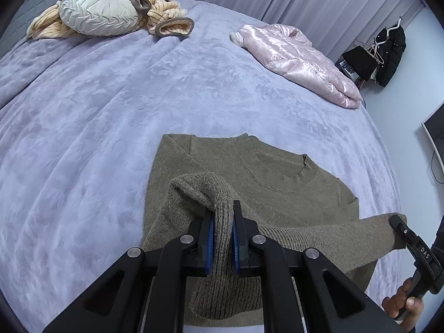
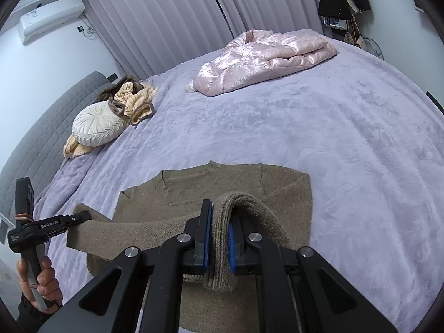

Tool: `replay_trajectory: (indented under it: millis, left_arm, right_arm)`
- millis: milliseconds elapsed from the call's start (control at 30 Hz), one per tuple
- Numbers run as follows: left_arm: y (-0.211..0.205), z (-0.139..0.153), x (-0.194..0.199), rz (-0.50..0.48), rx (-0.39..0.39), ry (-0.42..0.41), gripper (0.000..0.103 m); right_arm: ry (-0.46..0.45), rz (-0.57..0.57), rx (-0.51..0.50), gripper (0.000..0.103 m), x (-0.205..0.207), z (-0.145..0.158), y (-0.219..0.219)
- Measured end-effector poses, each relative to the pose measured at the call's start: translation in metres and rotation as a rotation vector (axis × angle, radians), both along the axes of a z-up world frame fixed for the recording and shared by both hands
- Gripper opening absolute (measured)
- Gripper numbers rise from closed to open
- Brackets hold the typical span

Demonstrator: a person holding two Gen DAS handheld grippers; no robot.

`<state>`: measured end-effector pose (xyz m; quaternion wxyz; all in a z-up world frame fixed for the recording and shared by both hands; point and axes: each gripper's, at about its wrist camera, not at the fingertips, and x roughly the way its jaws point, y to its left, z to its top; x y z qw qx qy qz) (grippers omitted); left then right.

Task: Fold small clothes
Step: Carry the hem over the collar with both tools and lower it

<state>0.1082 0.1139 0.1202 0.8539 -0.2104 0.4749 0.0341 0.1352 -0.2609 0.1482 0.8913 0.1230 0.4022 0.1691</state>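
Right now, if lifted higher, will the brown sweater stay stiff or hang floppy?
Probably floppy: the brown sweater drapes limp over the left hand-held gripper. Likely not slippery: its ribbed knit sits firmly between the right hand-held gripper pads.

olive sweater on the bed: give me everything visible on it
The olive sweater is a brown-green ribbed knit with a round ribbed collar. Its upper body lies flat on the lavender blanket, collar toward the far side. The hem edge is lifted off the bed: the left gripper and right gripper are each shut on a bunch of the ribbed knit, which hangs between them. Nothing else touches it.
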Motion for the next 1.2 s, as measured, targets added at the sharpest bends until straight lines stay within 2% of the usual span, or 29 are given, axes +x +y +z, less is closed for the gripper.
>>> replay_trajectory:
  millis: [1000,1167,1200]
  left_arm:
    - [0.007,-0.072,0.085,-0.020,0.007,0.146,0.012]
    - [0.017,-0.092,0.093,-0.008,-0.065,0.189,0.014]
    - [0.018,-0.094,0.094,-0.008,-0.080,0.189,0.021]
  right_arm:
    - [0.153,-0.055,-0.056,0.011,0.083,-0.066,0.008]
    - [0.194,-0.069,-0.047,0.011,0.093,-0.081,0.005]
    - [0.207,-0.073,-0.036,0.011,0.094,-0.084,0.004]
